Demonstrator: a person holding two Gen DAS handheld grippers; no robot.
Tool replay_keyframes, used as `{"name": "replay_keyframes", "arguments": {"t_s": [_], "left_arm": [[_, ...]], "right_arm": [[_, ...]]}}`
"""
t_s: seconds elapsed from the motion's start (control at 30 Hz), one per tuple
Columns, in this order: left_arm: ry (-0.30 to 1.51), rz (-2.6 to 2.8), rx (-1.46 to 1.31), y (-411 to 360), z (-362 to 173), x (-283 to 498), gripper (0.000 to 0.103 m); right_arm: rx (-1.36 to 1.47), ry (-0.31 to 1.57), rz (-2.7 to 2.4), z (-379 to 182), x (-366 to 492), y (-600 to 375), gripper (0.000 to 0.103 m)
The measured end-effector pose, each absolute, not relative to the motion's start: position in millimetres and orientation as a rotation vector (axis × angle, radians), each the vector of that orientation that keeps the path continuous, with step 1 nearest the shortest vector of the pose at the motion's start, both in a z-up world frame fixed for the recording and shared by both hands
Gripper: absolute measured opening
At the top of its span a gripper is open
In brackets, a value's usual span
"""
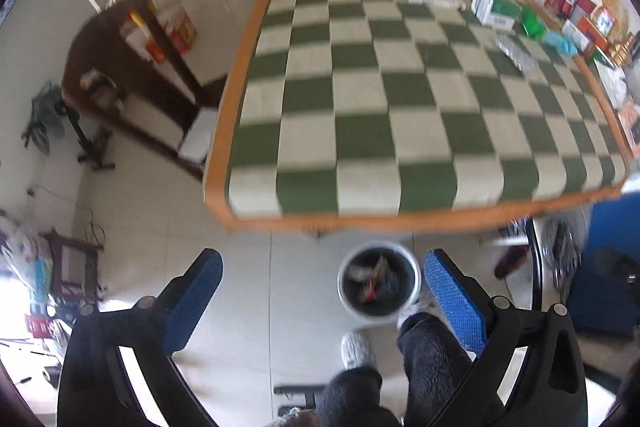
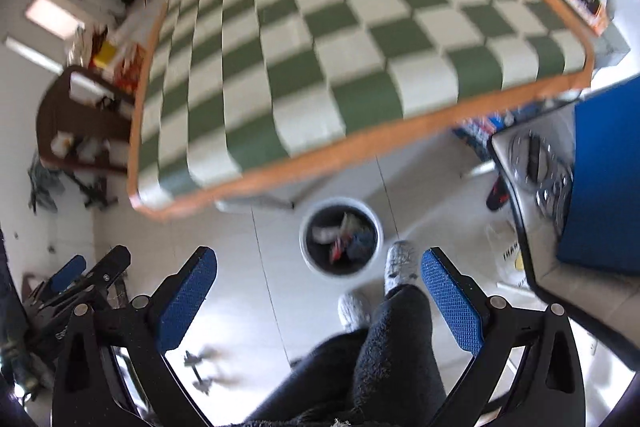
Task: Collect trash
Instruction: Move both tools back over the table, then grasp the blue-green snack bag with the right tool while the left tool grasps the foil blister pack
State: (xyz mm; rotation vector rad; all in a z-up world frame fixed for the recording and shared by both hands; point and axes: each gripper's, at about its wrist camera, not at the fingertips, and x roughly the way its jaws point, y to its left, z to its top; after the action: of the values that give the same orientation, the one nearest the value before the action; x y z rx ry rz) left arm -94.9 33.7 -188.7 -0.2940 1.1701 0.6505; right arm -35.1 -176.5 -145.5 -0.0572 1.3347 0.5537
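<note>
1. Worktop (image 1: 400, 99): green-and-white checked cloth, orange border; boxes (image 1: 494, 5) at the far edge.
2. Bin (image 2: 341, 235): on the tiled floor (image 2: 224, 227) below, holding trash.
3. Left gripper (image 1: 322, 291) and right gripper (image 2: 319, 291): jaws spread, empty.

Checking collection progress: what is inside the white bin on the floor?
The white bin holds mixed crumpled trash, pale, red and blue pieces. Blur hides what each is; lower layers are covered.

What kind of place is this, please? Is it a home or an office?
Most likely a lived-in room in a home: a large table under a green-and-white checked cloth, a small bin of rubbish on the tiled floor, and boxes crowding the table's far edge.
</note>
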Motion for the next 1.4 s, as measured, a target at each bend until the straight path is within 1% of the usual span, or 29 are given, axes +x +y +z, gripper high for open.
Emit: {"name": "replay_keyframes", "arguments": {"t_s": [0.1, 0.23, 0.37, 0.6, 0.73, 0.9, 1.03, 1.2, 1.23, 1.3, 1.33, 1.37, 1.4], "left_arm": [[1.174, 0.643, -0.281, 41, -181, -51, 0.103], [1.2, 0.596, -0.32, 48, -181, 32, 0.103], [1.244, 0.561, -0.386, 51, -184, 116, 0.103], [1.381, 0.522, -0.503, 51, -226, 277, 0.103], [1.432, 0.508, -0.562, 55, -252, 344, 0.103], [1.483, 0.489, -0.72, 60, -288, 391, 0.102], [1.523, 0.494, -0.844, 60, -317, 402, 0.102], [1.54, 0.5, -0.71, 48, -320, 404, 0.101], [1.55, 0.507, -0.676, 47, -321, 401, 0.101], [1.558, 0.528, -0.626, 48, -323, 394, 0.101], [1.561, 0.536, -0.611, 49, -325, 394, 0.101], [1.559, 0.534, -0.606, 51, -326, 391, 0.101], [1.559, 0.537, -0.6, 53, -326, 388, 0.101]], "right_arm": [[-0.031, 1.287, 0.524, -122, 7, -178, 0.103], [-0.013, 1.259, 0.461, -111, 80, -184, 0.103], [0.008, 1.274, 0.408, -119, 170, -190, 0.103], [0.102, 1.377, 0.332, -147, 337, -202, 0.103], [0.2, 1.382, 0.279, -160, 421, -207, 0.103], [0.367, 1.391, 0.192, -194, 519, -212, 0.103], [0.439, 1.414, 0.151, -221, 561, -205, 0.103], [0.486, 1.419, 0.141, -249, 594, -188, 0.102], [0.501, 1.425, 0.145, -255, 600, -185, 0.1], [0.522, 1.445, 0.152, -264, 607, -179, 0.091], [0.536, 1.459, 0.159, -270, 611, -174, 0.09], [0.519, 1.425, 0.154, -268, 613, -170, 0.077], [0.511, 1.419, 0.181, -270, 617, -165, 0.056]]}}
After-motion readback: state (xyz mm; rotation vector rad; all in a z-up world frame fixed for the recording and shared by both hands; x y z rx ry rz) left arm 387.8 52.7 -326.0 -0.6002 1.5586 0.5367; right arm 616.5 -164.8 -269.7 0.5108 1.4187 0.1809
